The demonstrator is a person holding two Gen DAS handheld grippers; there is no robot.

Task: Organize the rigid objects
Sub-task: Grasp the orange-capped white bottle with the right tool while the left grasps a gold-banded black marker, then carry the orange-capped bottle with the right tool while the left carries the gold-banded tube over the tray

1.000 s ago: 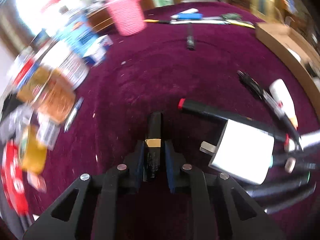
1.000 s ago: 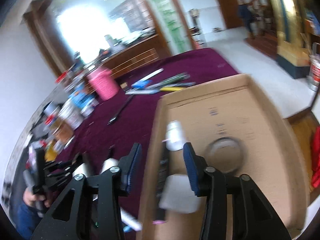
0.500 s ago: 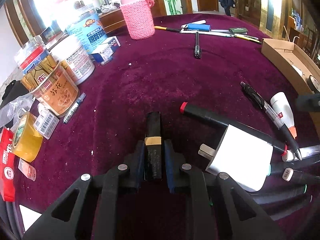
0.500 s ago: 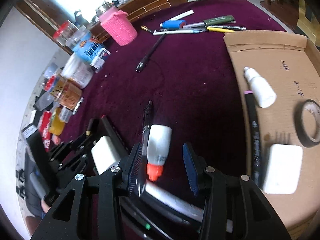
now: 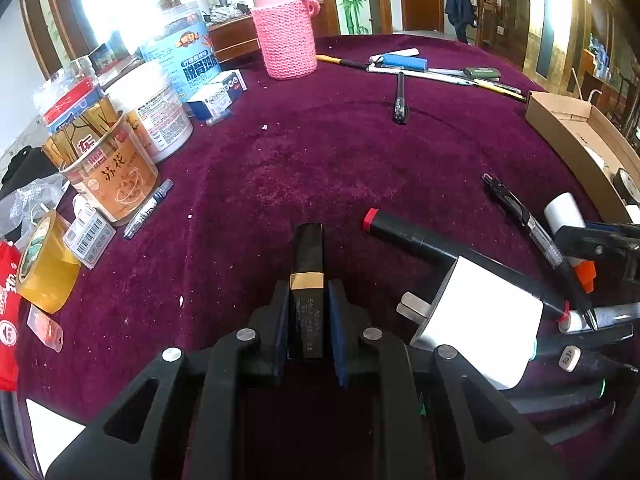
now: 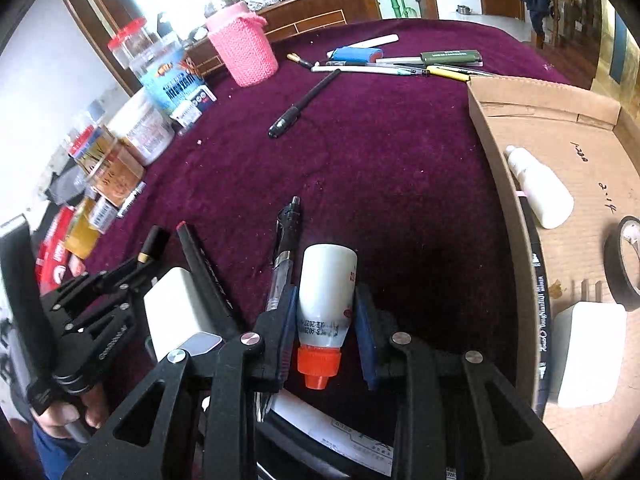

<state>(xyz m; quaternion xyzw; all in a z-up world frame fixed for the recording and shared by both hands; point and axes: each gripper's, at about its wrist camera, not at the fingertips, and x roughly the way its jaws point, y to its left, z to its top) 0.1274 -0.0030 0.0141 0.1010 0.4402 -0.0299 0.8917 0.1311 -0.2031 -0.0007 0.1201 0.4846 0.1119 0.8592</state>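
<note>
A: Left view: the left gripper (image 5: 307,322) has its fingers pinching a black gold-banded lipstick tube (image 5: 307,276), just beside the white plug adapter (image 5: 476,324). Swinging could clip it.

B: Right view: the right gripper (image 6: 325,334) straddles the white orange-capped bottle (image 6: 326,304), fingers spread, near the adapter; closing may snag the clear pen (image 6: 282,260).

Black tape roll (image 6: 624,264) cut off (right edge), jar labels (image 6: 120,176) blurred

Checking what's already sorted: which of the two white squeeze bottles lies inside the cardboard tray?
The all-white bottle lies in the cardboard tray; the orange-capped bottle sits on the cloth between the right tongs.
</note>
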